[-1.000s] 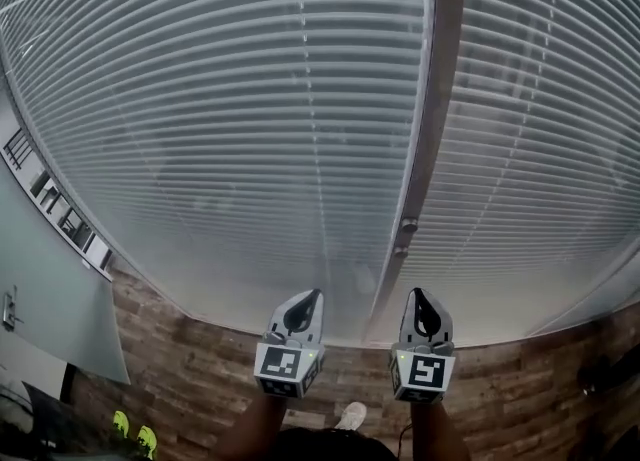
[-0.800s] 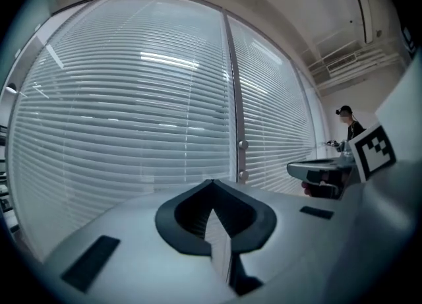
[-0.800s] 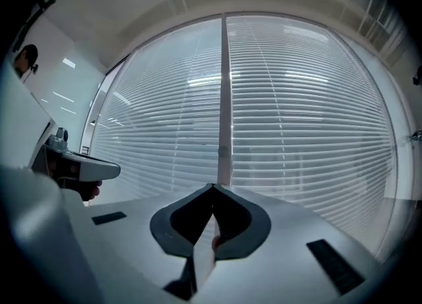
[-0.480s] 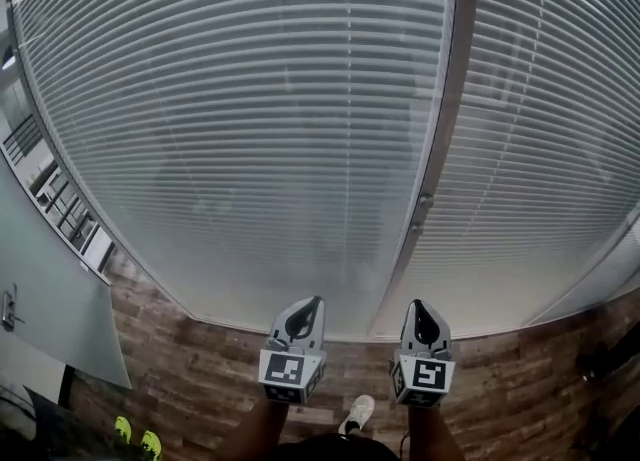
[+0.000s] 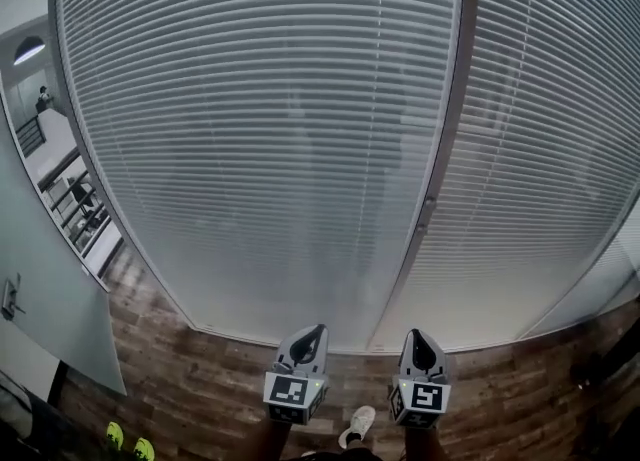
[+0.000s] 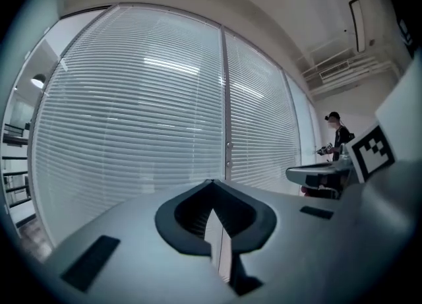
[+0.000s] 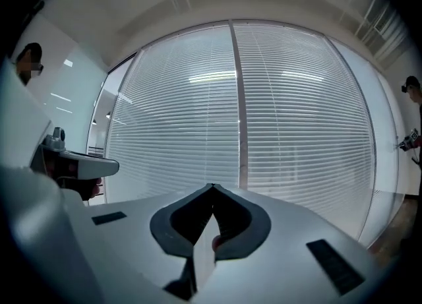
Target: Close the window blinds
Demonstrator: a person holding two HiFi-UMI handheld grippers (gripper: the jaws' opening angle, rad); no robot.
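- Left gripper (image 5: 318,329): jaws clenched tip to tip, with nothing between them. It is held level and points at the window.
- Right gripper (image 5: 413,333): jaws likewise pressed together and empty. It is level, just beside the left gripper and parallel to it.
- Each gripper carries its black-and-white square-marker cube (image 5: 293,394) at the rear, nearest the person.
- White horizontal-slat window blinds (image 5: 260,129): they hang straight ahead of both grippers, well apart from the tips and touched by neither. They are lowered over the full height of the glazing, down to the floor line.
- A second blind panel (image 5: 545,149) of the same kind hangs to the right and is also fully lowered.
- Grey vertical window post (image 5: 442,149): it stands between the two panels, roughly in line with the right gripper.
- Slat angle: thin lighter lines show between the slats. Whether they are fully turned shut cannot be determined.
- Brown wood-plank floor (image 5: 200,369): it runs below the blinds, and the person's white shoe (image 5: 357,421) shows between the grippers.
- Another person in dark clothing (image 6: 337,139) stands far right in the left gripper view.
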